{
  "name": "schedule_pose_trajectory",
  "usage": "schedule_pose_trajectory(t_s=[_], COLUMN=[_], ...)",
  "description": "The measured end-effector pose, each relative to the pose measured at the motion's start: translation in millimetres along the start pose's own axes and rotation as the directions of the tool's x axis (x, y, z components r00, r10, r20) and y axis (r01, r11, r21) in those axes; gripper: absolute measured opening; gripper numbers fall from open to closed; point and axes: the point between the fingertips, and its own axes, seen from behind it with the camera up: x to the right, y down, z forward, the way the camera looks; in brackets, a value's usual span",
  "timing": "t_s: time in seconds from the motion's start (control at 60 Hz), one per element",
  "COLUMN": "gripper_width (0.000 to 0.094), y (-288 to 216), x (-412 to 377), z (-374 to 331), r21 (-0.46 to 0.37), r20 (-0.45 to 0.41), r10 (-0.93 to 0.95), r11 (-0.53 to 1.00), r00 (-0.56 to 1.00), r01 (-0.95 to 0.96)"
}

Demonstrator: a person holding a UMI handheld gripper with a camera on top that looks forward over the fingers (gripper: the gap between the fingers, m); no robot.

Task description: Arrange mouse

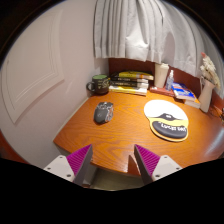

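Note:
A dark grey mouse (104, 112) lies on the wooden desk (110, 135), left of a round black-and-cream mouse pad (166, 119). The mouse is off the pad, apart from it. My gripper (112, 158) is well short of both, above the desk's near edge, with its fingers spread wide. The purple pads (78, 157) face each other with nothing between them.
A dark green mug (99, 85) stands at the desk's far left. A stack of books (130, 81), a bottle (162, 75) and other items line the back by the curtain. A blue booklet (184, 93) lies at the right. A white wall runs along the left.

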Motion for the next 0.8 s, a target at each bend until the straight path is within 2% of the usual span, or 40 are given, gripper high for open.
schedule_pose_trajectory(t_s=[0.117, 0.383, 0.517, 0.583, 0.667, 0.717, 0.8], gripper_width=[0.084, 0.0792, 0.0702, 0.0583, 0.056, 0.049, 0.0432], y=[-20.4, -77.5, -91.0, -93.6, -96.8, -100.0, -101.1], x=[-33.5, -50.2, -44.9, -37.4, -35.7, -31.6, -30.3], z=[44.2, 129.1, 160.6, 169.9, 174.9, 176.2, 177.3], r21=[-0.021, -0.025, -0.053, -0.065, -0.076, -0.065, -0.077], r20=[-0.001, -0.083, -0.126, -0.16, -0.162, -0.179, -0.189], r10=[0.011, 0.053, 0.06, 0.047, 0.062, 0.094, 0.116], r11=[1.0, 0.998, 0.996, 0.996, 0.994, 0.992, 0.988], r00=[1.0, 0.995, 0.99, 0.986, 0.985, 0.979, 0.975], r01=[-0.011, -0.055, -0.067, -0.058, -0.075, -0.107, -0.133])
